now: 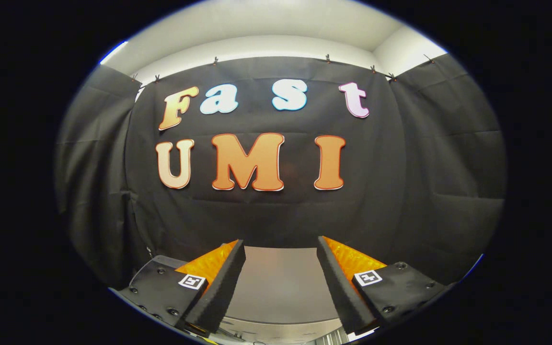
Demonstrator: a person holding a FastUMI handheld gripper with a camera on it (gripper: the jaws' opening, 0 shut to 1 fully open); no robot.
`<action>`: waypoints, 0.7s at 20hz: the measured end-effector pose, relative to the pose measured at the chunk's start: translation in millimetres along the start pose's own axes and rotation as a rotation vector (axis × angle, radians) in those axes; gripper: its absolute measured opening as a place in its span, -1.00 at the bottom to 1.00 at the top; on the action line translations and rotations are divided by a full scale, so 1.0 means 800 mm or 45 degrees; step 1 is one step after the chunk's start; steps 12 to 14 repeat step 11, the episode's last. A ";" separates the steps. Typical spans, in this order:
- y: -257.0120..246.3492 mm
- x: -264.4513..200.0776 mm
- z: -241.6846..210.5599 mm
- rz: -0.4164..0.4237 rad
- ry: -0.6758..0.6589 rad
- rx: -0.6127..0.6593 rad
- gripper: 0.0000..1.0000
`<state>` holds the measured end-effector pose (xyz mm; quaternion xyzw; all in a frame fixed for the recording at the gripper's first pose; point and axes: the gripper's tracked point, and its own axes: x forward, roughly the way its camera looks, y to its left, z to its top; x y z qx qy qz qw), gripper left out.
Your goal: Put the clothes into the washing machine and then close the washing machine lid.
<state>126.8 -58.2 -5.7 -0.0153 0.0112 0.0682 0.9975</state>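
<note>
Black cloth wall (276, 215) rises beyond the tool (281, 247), whose fingers (223, 282) stand spread over a grey surface (278, 282).

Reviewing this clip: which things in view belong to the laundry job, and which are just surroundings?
Belonging to the job:
- claw, open, nothing between its fingers
- grey flat surface just ahead of the fingers, possibly the washing machine; cannot tell

Just surroundings:
- black cloth wall beyond the fingers
- white ceiling
</note>
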 end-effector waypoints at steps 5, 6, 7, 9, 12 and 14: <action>-0.015 -0.002 0.021 0.012 -0.059 -0.006 0.95; -0.015 -0.003 0.026 0.011 -0.073 0.002 0.95; -0.014 -0.002 0.024 0.021 -0.068 0.008 0.95; -0.014 -0.003 0.024 0.021 -0.074 0.013 0.95; -0.016 -0.004 0.026 0.016 -0.085 -0.001 0.95; -0.016 -0.004 0.026 0.016 -0.085 -0.001 0.95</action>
